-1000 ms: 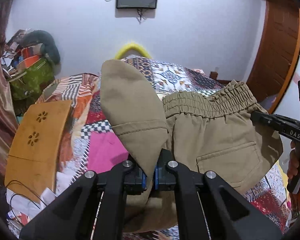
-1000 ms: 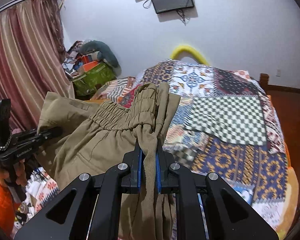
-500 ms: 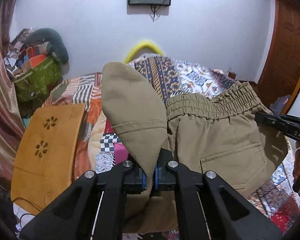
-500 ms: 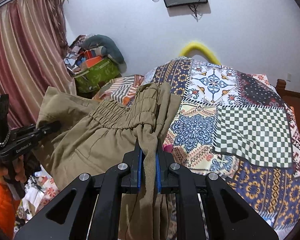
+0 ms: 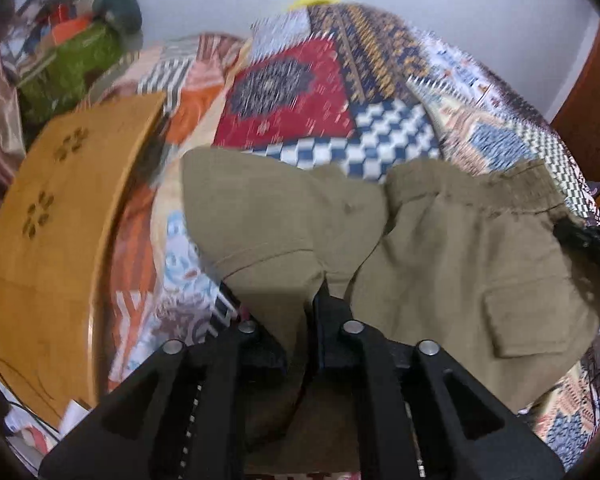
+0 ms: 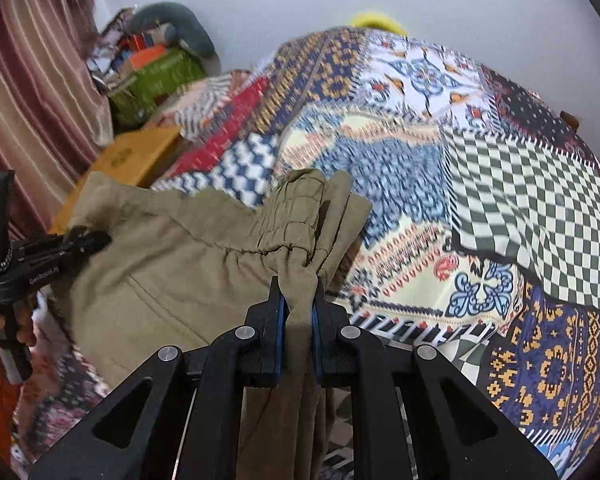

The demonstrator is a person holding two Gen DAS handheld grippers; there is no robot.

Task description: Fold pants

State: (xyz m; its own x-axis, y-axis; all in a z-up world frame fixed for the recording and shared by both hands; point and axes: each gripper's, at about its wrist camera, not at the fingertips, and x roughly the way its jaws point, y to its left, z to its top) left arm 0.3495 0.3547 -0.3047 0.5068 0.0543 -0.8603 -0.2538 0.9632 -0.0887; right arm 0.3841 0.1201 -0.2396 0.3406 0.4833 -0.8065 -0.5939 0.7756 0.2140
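- Both hand-held grippers have dropped toward the bed since the earlier frames; the wall screen has slid out of view and the patchwork quilt [image 6: 480, 184] now fills both wrist views, so the olive-khaki cotton pants [image 5: 452, 248] come down over it.
- Left gripper [image 5: 302, 320]: its jaws are opening, with the hemmed leg end of the pants between them; whether the pads yet clear the cloth is blurred.
- Right gripper [image 6: 298, 312]: clamped tight on the bunched elastic waistband [image 6: 296, 216].
- Between the two, the pants stretch crosswise, long axis running gripper to gripper, the flapped pocket [image 5: 540, 320] facing up.
- Beyond them the quilt lies just under and ahead; the yellow-brown wooden board [image 5: 52, 240] sits left of the leg end.
- My judgement: laying flat depends on keeping that axis taut.
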